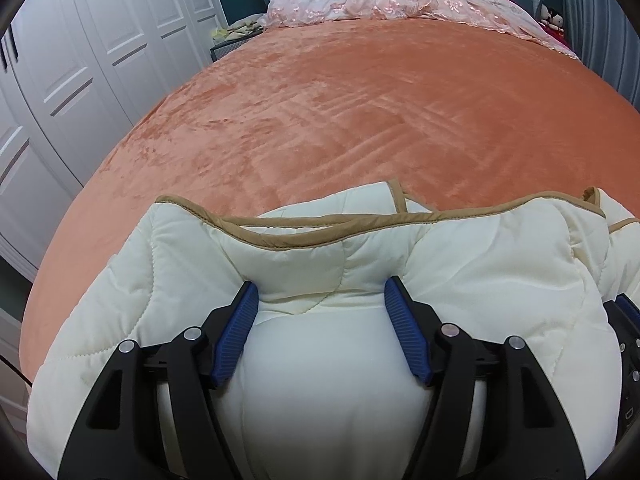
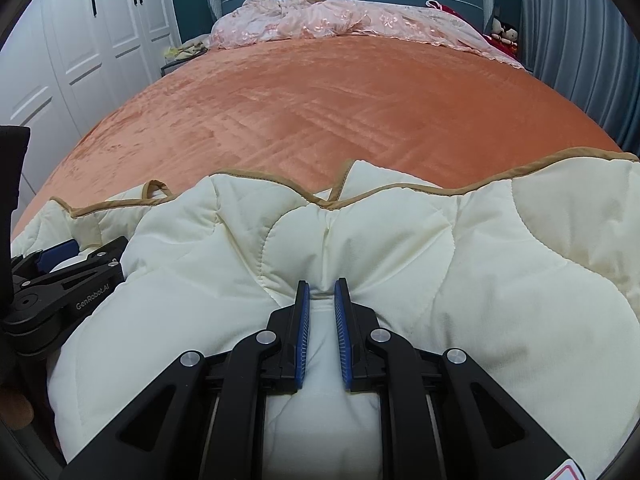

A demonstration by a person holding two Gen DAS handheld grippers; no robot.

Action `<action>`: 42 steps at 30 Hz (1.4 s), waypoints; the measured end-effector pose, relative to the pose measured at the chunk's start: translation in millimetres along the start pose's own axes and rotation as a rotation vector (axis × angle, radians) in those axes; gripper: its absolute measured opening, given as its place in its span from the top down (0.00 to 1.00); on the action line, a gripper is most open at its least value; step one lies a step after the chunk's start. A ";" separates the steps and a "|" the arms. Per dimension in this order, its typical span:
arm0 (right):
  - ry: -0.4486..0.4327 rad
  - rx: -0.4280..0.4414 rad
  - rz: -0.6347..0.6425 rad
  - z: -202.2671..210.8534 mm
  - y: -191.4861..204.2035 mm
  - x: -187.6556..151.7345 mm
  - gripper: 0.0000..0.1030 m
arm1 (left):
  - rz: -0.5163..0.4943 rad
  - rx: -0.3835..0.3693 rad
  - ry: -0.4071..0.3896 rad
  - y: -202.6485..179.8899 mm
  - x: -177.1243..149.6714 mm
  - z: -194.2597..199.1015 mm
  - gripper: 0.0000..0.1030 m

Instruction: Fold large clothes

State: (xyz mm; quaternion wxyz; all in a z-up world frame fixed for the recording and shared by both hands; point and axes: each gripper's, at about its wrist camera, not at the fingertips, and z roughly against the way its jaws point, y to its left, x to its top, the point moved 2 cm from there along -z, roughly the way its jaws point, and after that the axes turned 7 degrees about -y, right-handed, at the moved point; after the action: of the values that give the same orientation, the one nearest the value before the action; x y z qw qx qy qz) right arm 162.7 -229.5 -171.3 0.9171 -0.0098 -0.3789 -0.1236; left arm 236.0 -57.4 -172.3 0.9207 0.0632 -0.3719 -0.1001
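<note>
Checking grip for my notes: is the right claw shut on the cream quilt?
Shut on it: the right claw pinches a ridge of cream quilt between its pads.

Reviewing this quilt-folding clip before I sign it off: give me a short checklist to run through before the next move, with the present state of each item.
1. Right gripper clamped on the cream quilt: ok, fabric is pinched between its narrow jaws.
2. Left gripper has a firm hold: not ok, its jaws stand wide with a thick fold bulging between them.
3. Both grippers on the same quilt, side by side: ok.
4. Tan-trimmed edge lined up evenly: not ok, it runs wavy and bunched.
5. Room on the orange bedspread ahead: ok, bare up to the pink lace cover.
6. Quilt part below the grippers: cannot tell, out of view.
</note>
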 end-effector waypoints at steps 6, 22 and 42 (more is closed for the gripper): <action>0.000 0.000 -0.002 1.1 -0.1 0.1 0.87 | 0.002 -0.002 0.003 -0.1 0.1 0.6 0.38; -0.009 -0.192 -0.283 28.2 -153.1 -7.7 0.92 | 0.240 0.059 0.064 106.9 4.9 -2.2 0.29; -0.103 0.027 0.043 156.5 -18.3 -25.0 0.87 | 0.309 -0.019 -0.027 178.0 -29.1 124.9 0.20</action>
State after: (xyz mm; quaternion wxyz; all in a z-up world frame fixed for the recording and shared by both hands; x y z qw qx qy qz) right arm 33.0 -224.3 -78.6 0.8988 -0.0121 -0.4270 -0.0981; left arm 152.9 117.2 -68.5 0.9207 -0.0049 -0.3885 0.0382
